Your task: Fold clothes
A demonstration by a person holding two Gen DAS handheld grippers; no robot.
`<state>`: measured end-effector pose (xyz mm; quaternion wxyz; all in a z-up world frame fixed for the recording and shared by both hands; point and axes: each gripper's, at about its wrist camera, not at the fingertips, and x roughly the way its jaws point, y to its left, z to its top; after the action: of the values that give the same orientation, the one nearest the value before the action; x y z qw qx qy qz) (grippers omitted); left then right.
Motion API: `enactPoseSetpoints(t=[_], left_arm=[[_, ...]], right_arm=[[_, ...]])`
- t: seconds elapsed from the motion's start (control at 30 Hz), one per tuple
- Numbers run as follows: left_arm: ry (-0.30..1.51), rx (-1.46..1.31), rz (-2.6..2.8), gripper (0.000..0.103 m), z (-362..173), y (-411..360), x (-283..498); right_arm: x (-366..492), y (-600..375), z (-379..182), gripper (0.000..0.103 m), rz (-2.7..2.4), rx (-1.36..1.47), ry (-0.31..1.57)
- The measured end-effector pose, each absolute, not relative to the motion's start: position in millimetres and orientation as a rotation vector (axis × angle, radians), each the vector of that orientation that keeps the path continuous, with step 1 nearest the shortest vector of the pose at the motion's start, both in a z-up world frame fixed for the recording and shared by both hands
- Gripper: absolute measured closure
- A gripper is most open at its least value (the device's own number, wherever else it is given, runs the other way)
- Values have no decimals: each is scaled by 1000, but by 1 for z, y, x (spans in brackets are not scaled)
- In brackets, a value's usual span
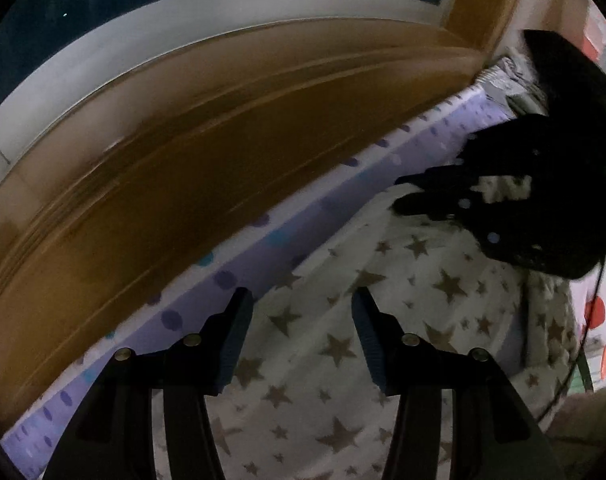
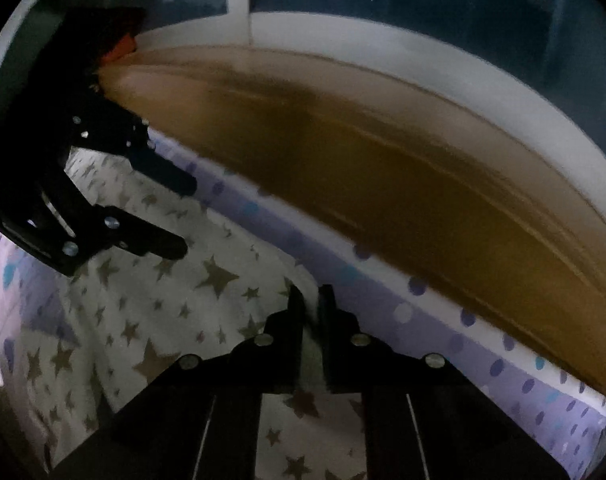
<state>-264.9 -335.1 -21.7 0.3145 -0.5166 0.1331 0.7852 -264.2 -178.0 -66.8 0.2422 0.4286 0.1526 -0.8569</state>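
Note:
A white garment with grey-brown stars (image 1: 383, 320) lies on a bed sheet with purple and blue dots (image 1: 223, 280); it also shows in the right wrist view (image 2: 163, 312). My left gripper (image 1: 299, 300) is open just above the garment near its far edge; it also shows at the left of the right wrist view (image 2: 187, 216), jaws apart. My right gripper (image 2: 311, 296) is shut on a fold of the star garment at its far edge; it also shows in the left wrist view (image 1: 399, 192).
A brown wooden bed rail (image 1: 223, 140) runs along the far side of the sheet, with a white window sill (image 2: 423, 52) and dark window behind. Grey folded fabric (image 1: 507, 84) lies at the far right corner.

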Motion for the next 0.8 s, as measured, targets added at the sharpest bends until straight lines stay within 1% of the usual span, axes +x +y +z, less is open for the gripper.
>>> enactPoseSetpoints(t=[0.17, 0.27, 0.47, 0.53, 0.63, 0.73, 0.8], left_arm=[[327, -1385, 2124, 51, -35, -346, -275], [341, -1379, 2163, 51, -41, -347, -275], [279, -1319, 2235, 50, -44, -357, -270], [253, -1316, 2248, 50, -43, -361, -268], [211, -1333, 2259, 50, -37, -366, -264], [169, -1278, 2267, 50, -20, -373, -248], [185, -1234, 2277, 50, -9, -376, -234]], right_arm=[[-274, -179, -75, 96, -2383, 1188, 433], [-283, -176, -85, 96, -2390, 1227, 410], [-287, -168, -87, 96, -2415, 1246, 369], [-288, -166, -85, 94, -2416, 1270, 353], [-288, -162, -78, 85, -2430, 1328, 304], [-277, -154, -62, 83, -2480, 1341, 281], [-267, -147, -51, 82, -2528, 1334, 282]])
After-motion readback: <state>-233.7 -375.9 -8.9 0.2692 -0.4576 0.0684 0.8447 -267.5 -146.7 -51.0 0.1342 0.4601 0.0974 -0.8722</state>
